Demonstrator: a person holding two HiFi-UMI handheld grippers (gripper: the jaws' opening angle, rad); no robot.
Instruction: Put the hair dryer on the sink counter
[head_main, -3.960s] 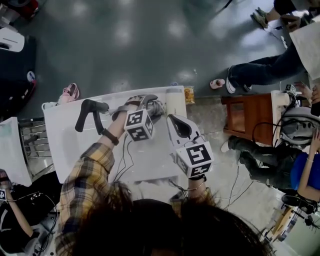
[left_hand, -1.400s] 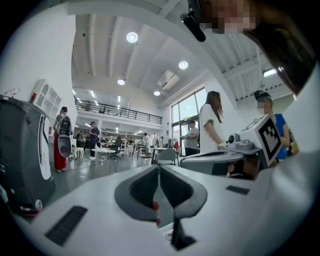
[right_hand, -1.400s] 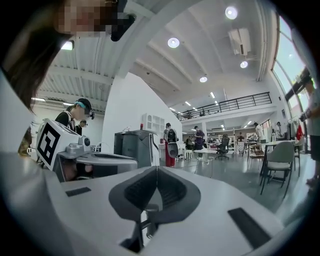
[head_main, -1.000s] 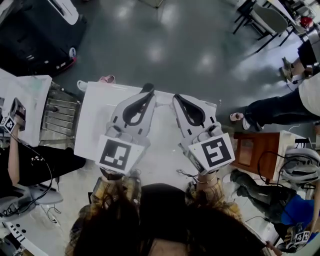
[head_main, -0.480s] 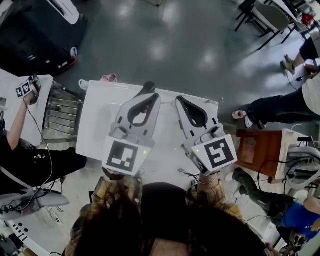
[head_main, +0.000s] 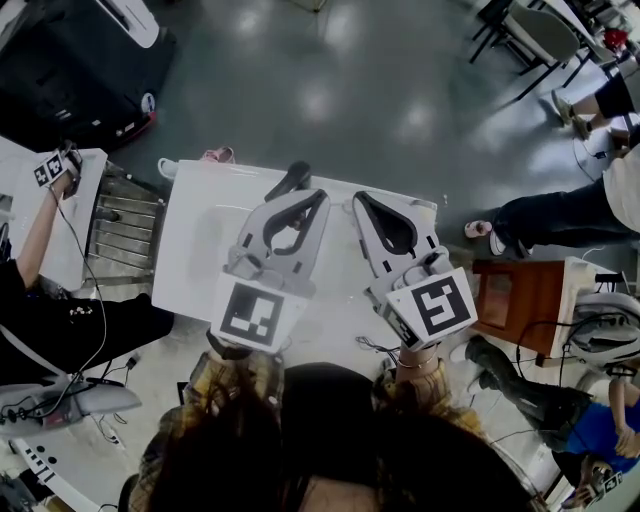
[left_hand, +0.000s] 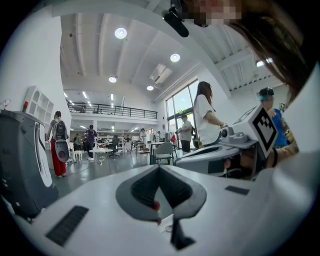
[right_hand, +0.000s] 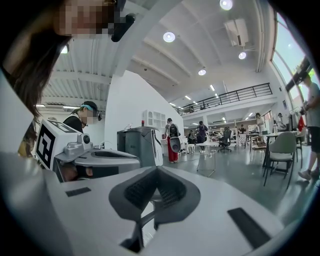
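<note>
1. Here, a white sink counter (head_main: 195, 250) fills the middle of the head view. A metal rack (head_main: 122, 228) stands just beside its 9 o'clock edge, and a brown wooden stand (head_main: 508, 296) stands off toward 3 o'clock on the grey floor (head_main: 400, 90).
2. Hair dryer (head_main: 290, 181): a dark body lying on the counter near its 12 o'clock edge. Only one end shows, because the left gripper (head_main: 322, 197) covers the rest.
3. Left gripper, head view: it is held above the counter and points toward 1 o'clock. The visible end of the hair dryer lies at about 10 o'clock from the claw tips, just beside them. Whether the two touch cannot be told.
4. Left gripper view: the two jaws meet tip to tip, fully closed, and nothing is clamped between the ribbed pads (left_hand: 144, 187). The right gripper shows at 3 o'clock.
5. Right gripper (head_main: 357, 198), head view: it is held at 3 o'clock of the left gripper and points toward 11 o'clock. The two sets of tips are near each other but apart.
6. Right gripper view: the jaws are closed together at the tip, and the ribbed pads (right_hand: 141, 190) grip nothing. The left gripper shows at 9 o'clock.
</note>
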